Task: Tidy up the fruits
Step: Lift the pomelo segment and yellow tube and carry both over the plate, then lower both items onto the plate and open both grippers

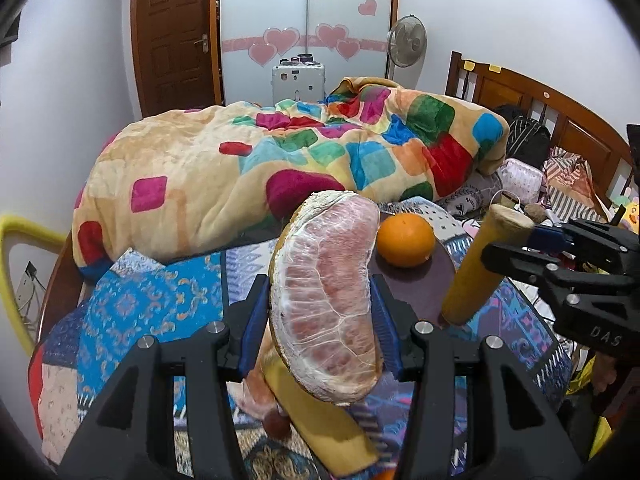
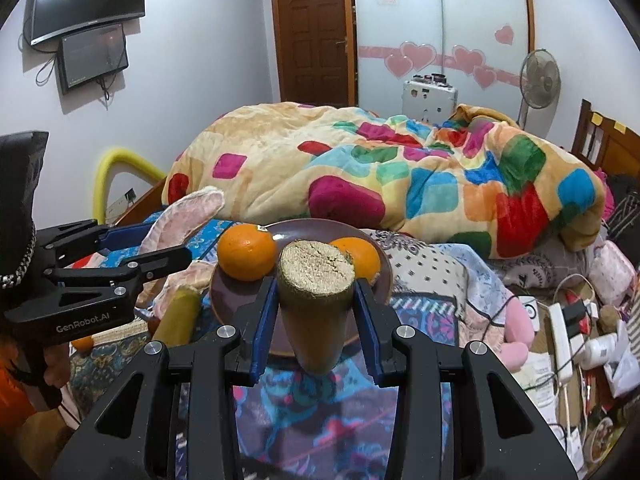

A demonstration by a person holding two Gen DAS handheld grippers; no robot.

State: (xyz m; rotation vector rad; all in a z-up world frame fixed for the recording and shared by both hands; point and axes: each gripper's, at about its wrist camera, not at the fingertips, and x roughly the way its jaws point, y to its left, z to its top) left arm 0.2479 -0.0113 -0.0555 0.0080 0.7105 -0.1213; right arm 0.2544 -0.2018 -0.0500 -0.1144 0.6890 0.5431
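Left gripper [image 1: 320, 304] clenched pomelo wedge [image 1: 326, 296]; right gripper [image 2: 316, 300] clenched sugarcane piece [image 2: 316, 300]; next, likely placing both on plate [image 2: 384, 276] beside oranges [image 2: 247, 252].

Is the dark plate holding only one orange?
No, the right wrist view shows two oranges resting on the dark plate.

Left gripper [image 1: 320, 320] held level, pointing forward, fingers [image 1: 254, 320] clamped on a pomelo wedge [image 1: 328, 300]. Right gripper [image 2: 316, 316] alongside, also level, fingers [image 2: 264, 320] closed against a yellow stalk [image 2: 316, 308] standing upright between them.
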